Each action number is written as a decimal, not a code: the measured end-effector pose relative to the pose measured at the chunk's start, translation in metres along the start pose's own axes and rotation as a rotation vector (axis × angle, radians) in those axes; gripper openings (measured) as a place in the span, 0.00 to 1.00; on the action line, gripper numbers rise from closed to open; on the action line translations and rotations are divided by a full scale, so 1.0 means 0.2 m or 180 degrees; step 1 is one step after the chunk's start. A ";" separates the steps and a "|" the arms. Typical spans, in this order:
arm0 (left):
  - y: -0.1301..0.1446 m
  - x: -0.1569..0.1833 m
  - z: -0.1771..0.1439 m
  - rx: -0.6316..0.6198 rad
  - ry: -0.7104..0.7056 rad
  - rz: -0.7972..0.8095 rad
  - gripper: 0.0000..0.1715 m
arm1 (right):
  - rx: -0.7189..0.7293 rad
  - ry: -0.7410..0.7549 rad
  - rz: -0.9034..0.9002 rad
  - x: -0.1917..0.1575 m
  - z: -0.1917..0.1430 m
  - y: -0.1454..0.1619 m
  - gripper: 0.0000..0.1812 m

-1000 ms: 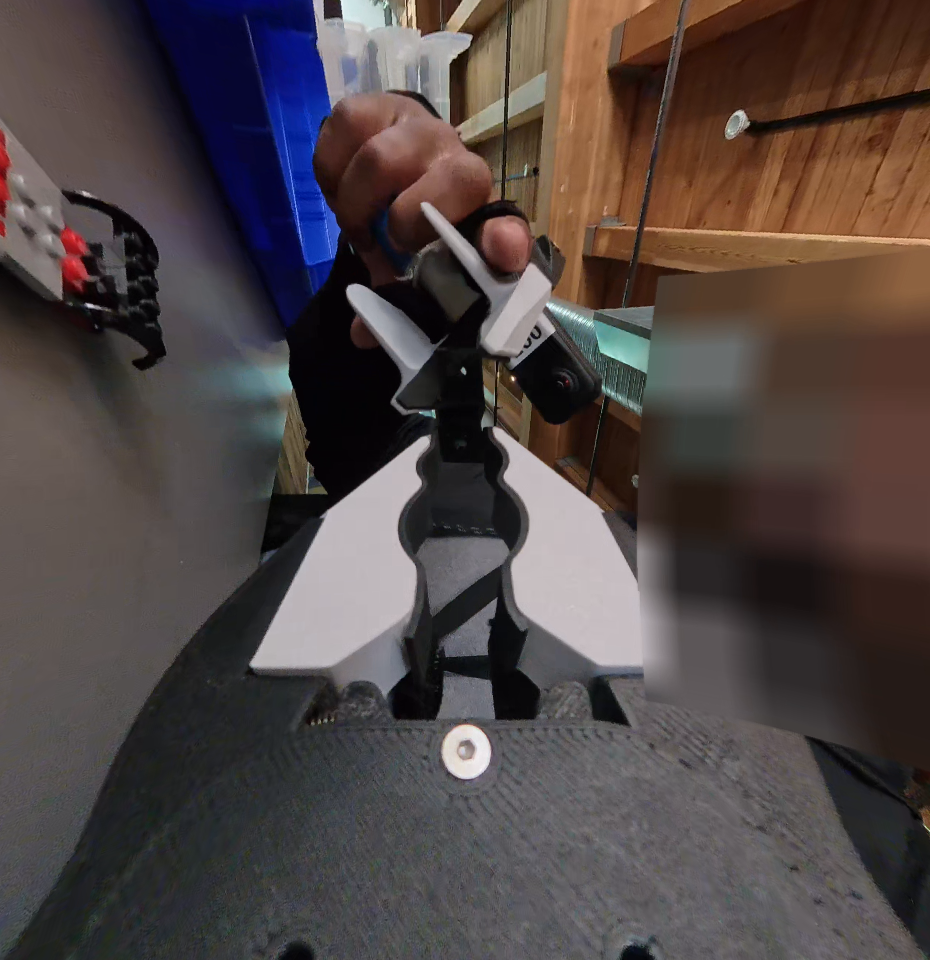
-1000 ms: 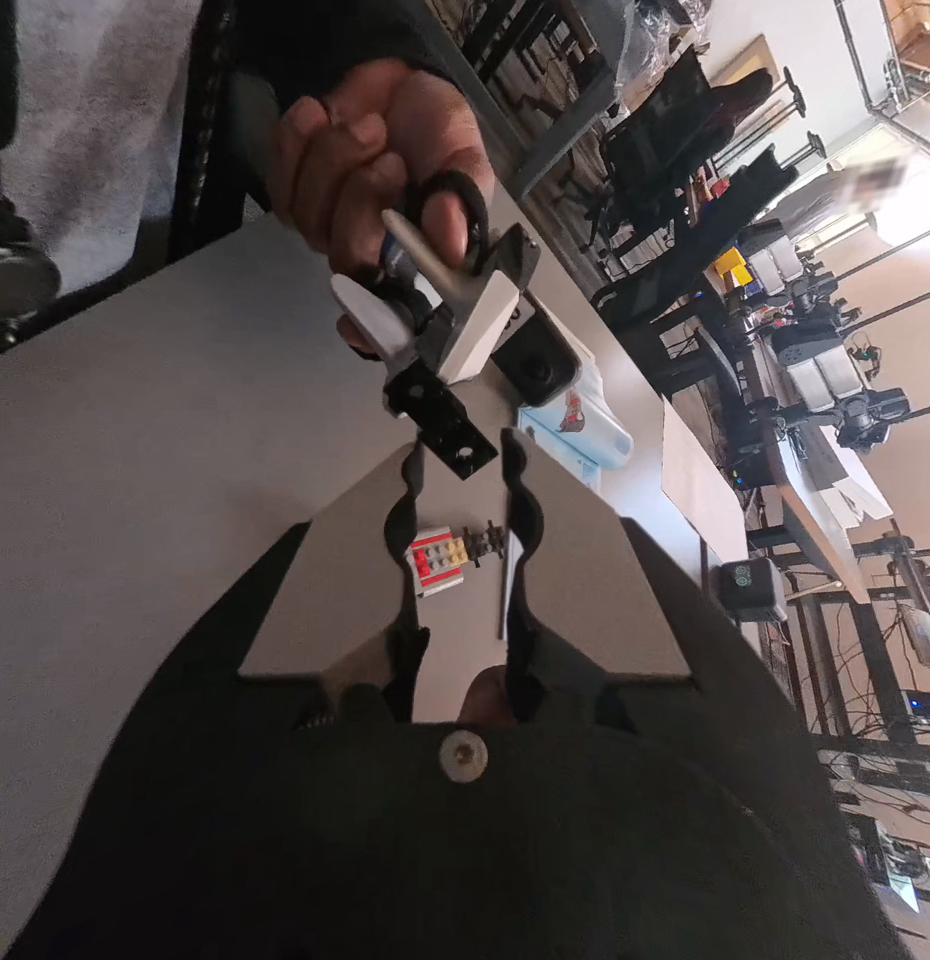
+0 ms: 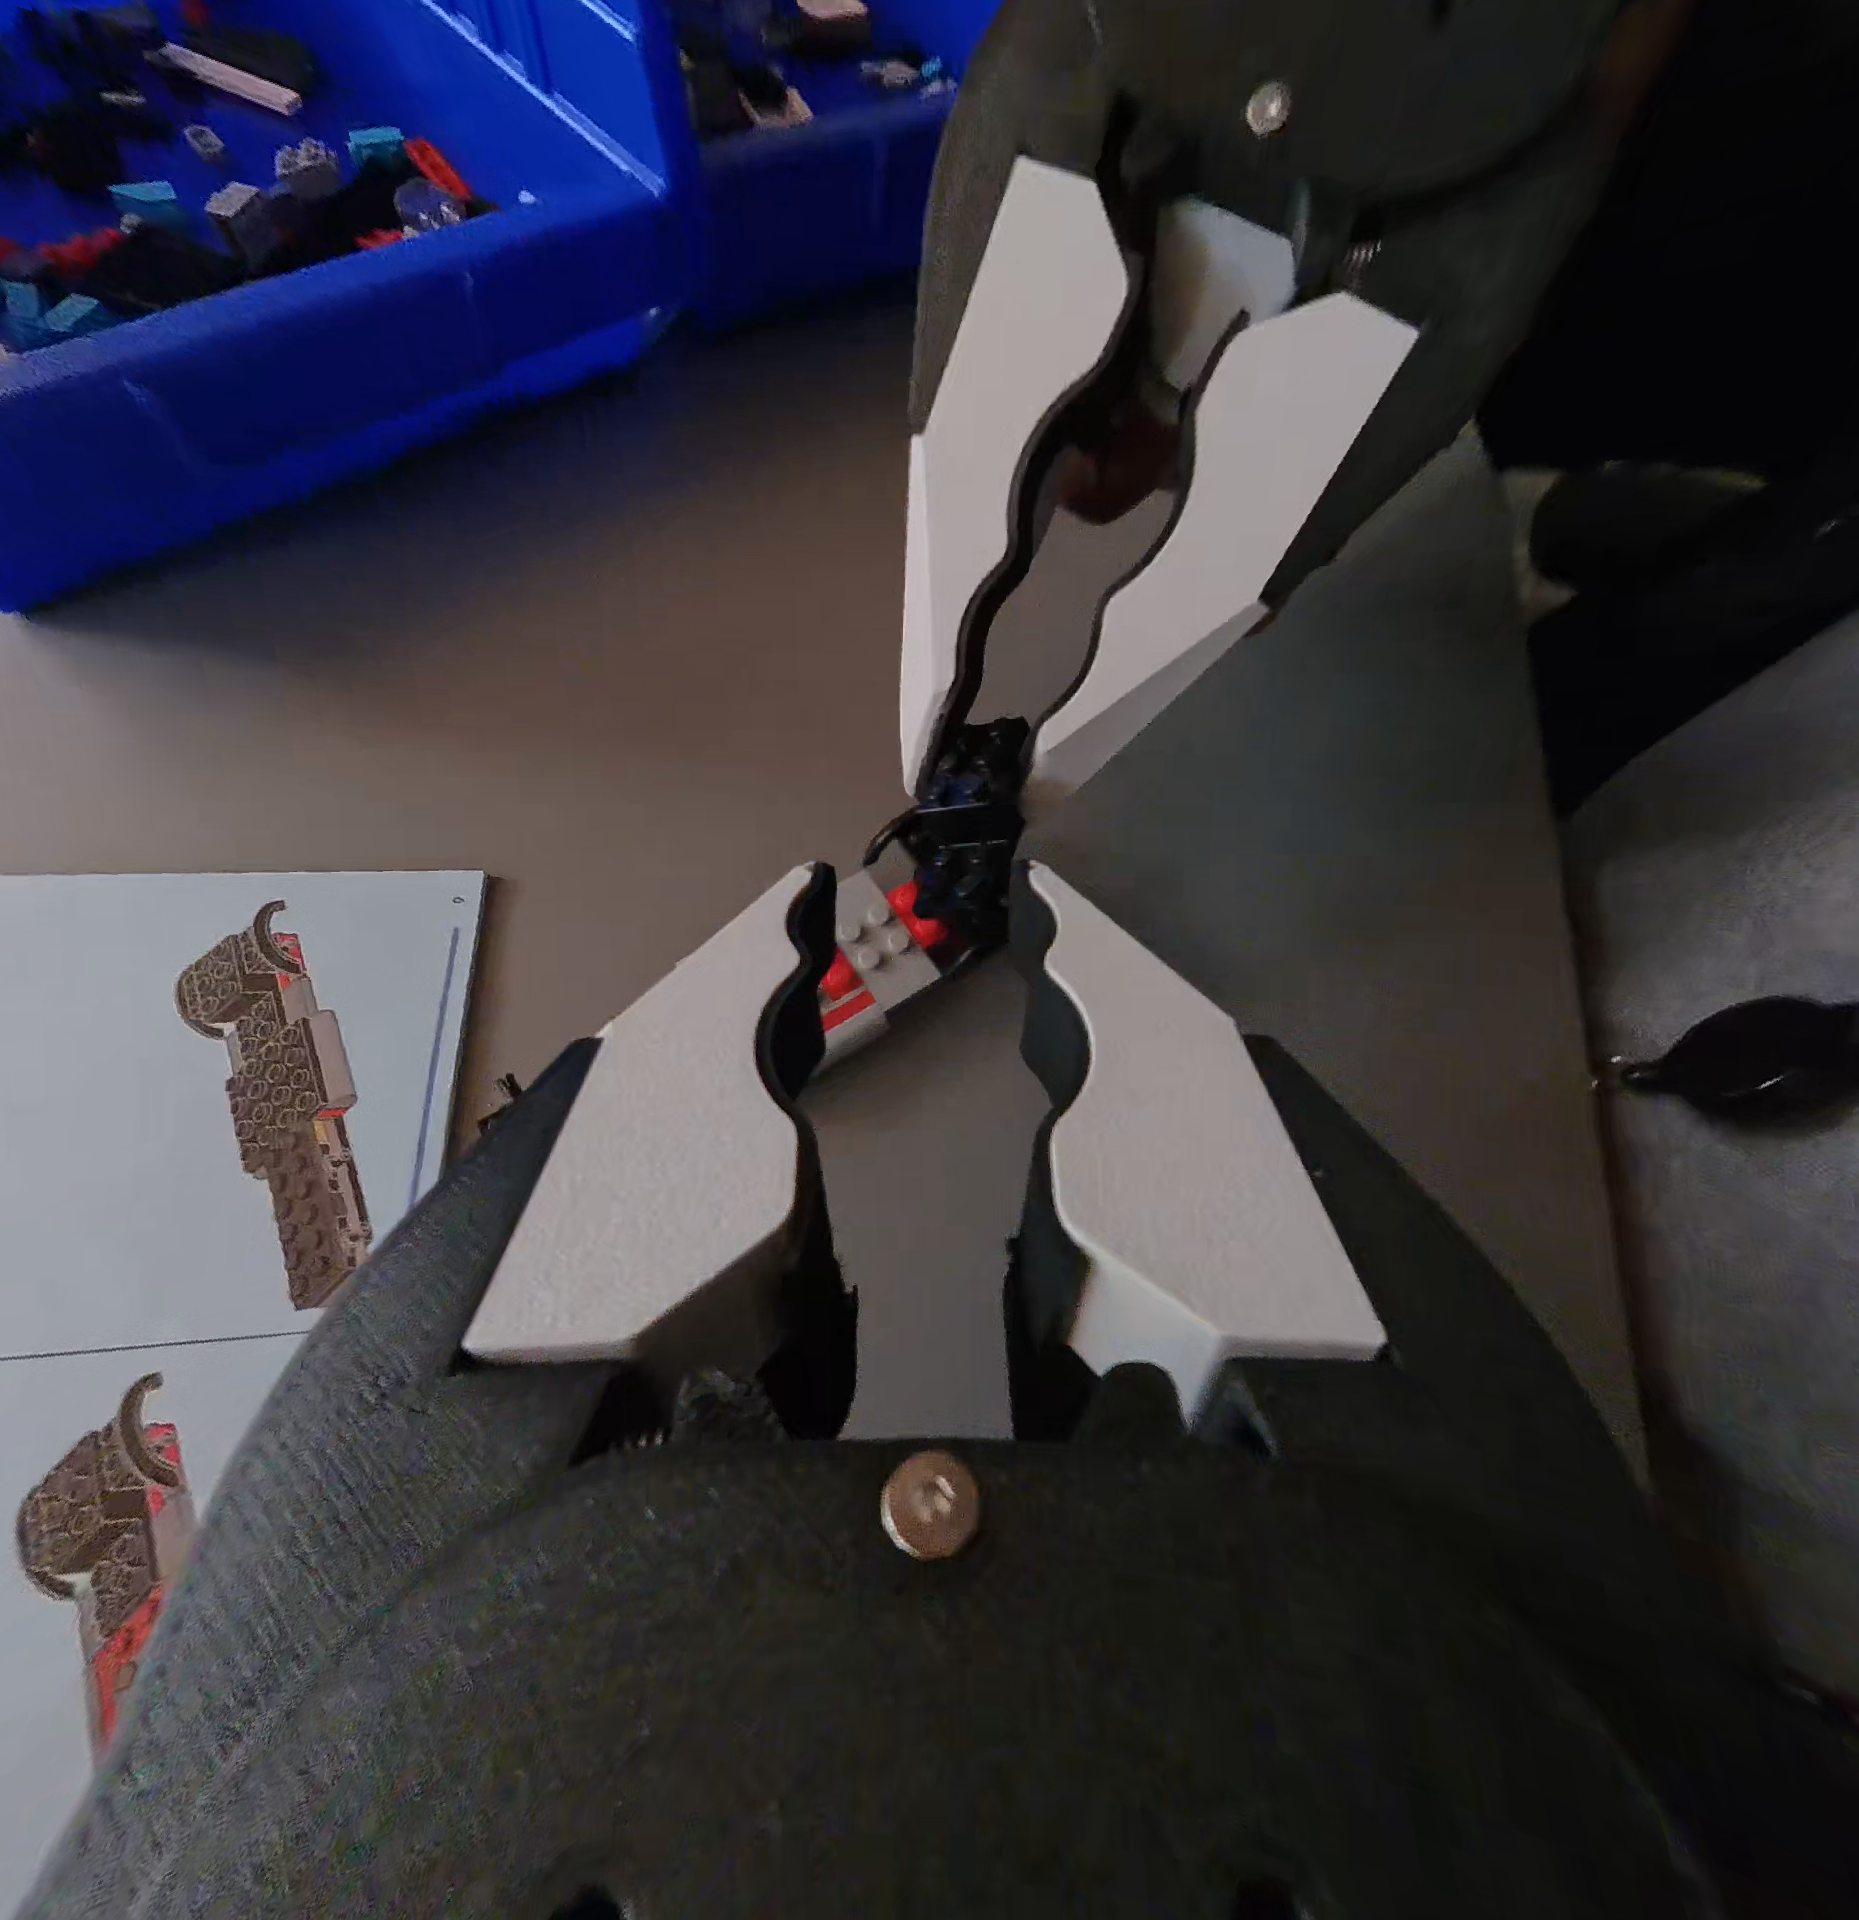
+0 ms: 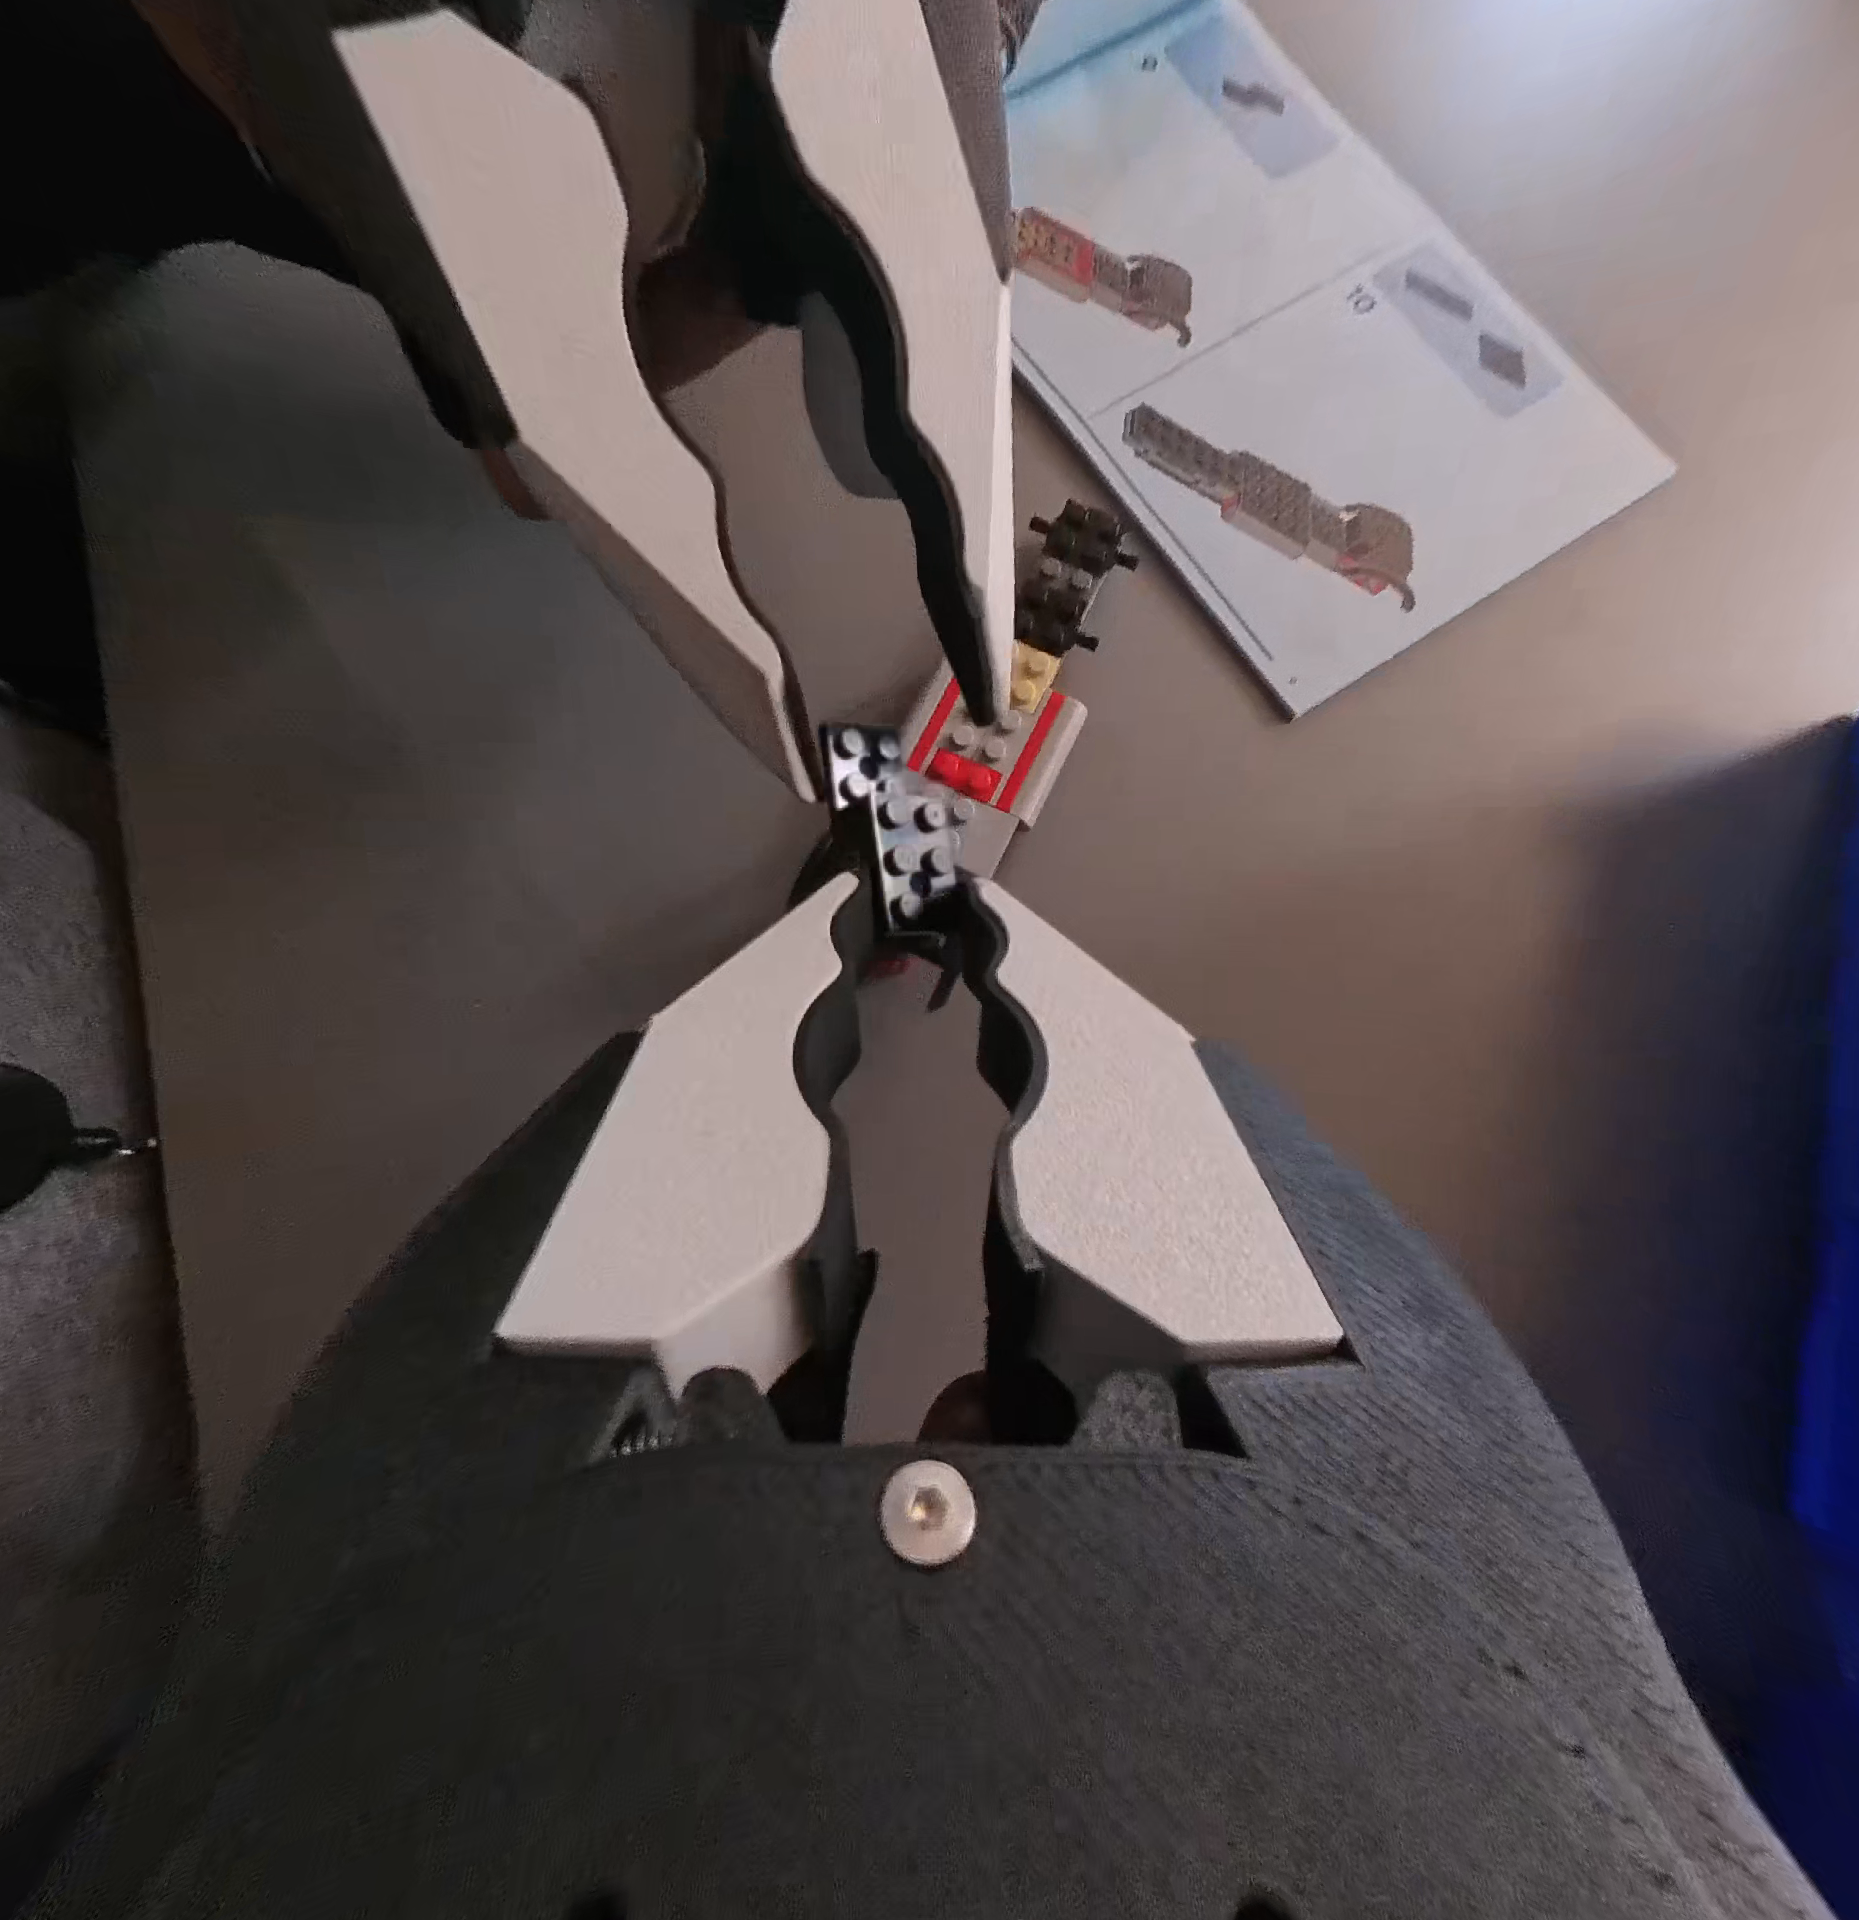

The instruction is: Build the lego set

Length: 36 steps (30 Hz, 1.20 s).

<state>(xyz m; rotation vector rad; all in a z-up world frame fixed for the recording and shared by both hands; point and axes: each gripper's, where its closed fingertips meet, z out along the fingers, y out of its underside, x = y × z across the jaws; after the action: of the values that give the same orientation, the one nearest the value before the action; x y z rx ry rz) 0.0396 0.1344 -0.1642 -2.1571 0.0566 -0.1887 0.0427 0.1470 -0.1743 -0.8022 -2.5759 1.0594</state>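
A second ago both tools were lifted clear of the bench, facing each other in the air, with the left gripper [image 3: 920, 883] clamped on a small black piece and the right gripper [image 4: 917, 894] slightly open. Now both have come down to the grey bench [image 3: 489, 727]. They meet tip to tip over the small grey-and-red studded lego model [image 4: 998, 738], which lies flat on the bench with a tan brick and a black axle-like section at its far end. The grip has swapped. The right jaws now pinch a narrow black studded lego plate [image 4: 914, 842], held at a slant over the near edge of the model. The left jaws are spread, and one left fingertip [image 4: 982, 707] appears to press down on the model's grey studs. A second black studded bit sits beside the other left tip; whether it is joined to the held plate I cannot tell. The plate therefore seems to have been handed from left to right, leaving the left tool free to steady the model while the plate is seated. The plate looks tilted and not yet pressed home. An open pale-blue instruction booklet [image 3: 177, 1039] lies nearby, and blue plastic bins of loose bricks [image 3: 333, 364] stand farther back.
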 end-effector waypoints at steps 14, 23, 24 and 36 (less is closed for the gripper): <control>0.09 -0.05 0.04 -0.0212 -0.0017 0.0032 0.15 | -0.0192 0.0224 -0.0016 0.04 0.05 0.02 0.09; 0.11 -0.05 0.05 -0.0220 0.0019 0.0020 0.15 | -0.0067 0.0220 0.0025 0.04 0.02 0.03 0.18; 0.11 -0.05 0.05 -0.0220 0.0021 0.0021 0.15 | -0.0046 0.0222 0.0056 0.04 0.02 0.04 0.20; 0.12 -0.04 -0.04 -0.0042 -0.0073 -0.0108 0.15 | 0.0185 0.0343 0.0673 -0.02 0.08 0.06 0.37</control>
<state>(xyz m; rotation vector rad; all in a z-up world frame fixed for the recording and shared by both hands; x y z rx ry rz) 0.0306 0.1150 -0.1800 -2.1741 0.0082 -0.1834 0.0442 0.1410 -0.1941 -1.1042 -2.4001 1.1103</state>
